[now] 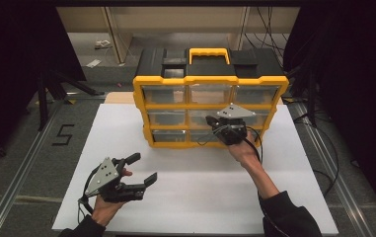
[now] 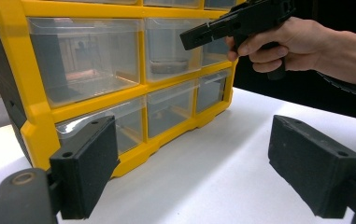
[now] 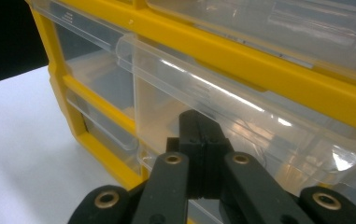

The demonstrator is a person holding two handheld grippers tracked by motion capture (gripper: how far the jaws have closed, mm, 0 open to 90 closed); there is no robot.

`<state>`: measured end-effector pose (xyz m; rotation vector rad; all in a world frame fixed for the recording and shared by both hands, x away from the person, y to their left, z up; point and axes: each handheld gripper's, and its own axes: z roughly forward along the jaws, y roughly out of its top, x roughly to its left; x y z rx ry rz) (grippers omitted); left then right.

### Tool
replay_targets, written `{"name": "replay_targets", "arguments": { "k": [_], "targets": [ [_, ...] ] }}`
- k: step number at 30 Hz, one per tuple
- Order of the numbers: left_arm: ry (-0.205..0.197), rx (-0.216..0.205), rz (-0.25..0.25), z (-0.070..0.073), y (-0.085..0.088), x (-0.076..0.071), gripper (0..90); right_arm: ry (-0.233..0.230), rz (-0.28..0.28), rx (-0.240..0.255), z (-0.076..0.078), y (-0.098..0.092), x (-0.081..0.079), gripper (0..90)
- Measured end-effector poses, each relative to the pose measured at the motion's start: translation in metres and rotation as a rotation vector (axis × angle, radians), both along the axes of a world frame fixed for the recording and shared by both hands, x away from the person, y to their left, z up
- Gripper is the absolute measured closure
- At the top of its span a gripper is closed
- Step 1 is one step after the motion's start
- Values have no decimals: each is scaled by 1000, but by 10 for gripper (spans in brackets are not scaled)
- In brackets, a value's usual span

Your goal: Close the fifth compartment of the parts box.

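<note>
right gripper (image 1: 210, 120) up at front of yellow drawer cabinet (image 1: 138, 101), middle row, jaws pressed together; right gripper view puts tips just under lip of clear middle drawer (image 3: 241, 116), pinching it or not hard to tell. cabinet stands at far middle of white table (image 1: 185, 197), black top, yellow handle (image 1: 209, 51); drawer contents blurred behind plastic. left gripper (image 1: 143, 169) low over table's near left, jaws spread wide, nothing between, well apart from cabinet.
</note>
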<state>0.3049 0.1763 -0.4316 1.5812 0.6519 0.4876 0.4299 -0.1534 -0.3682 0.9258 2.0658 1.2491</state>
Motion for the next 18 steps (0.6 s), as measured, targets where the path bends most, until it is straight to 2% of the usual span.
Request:
{"name": "replay_targets", "arguments": {
  "k": [18],
  "targets": [
    [0,1,2,0,0,0,161,-3,-9,2,-1,2,4,900]
  ]
}}
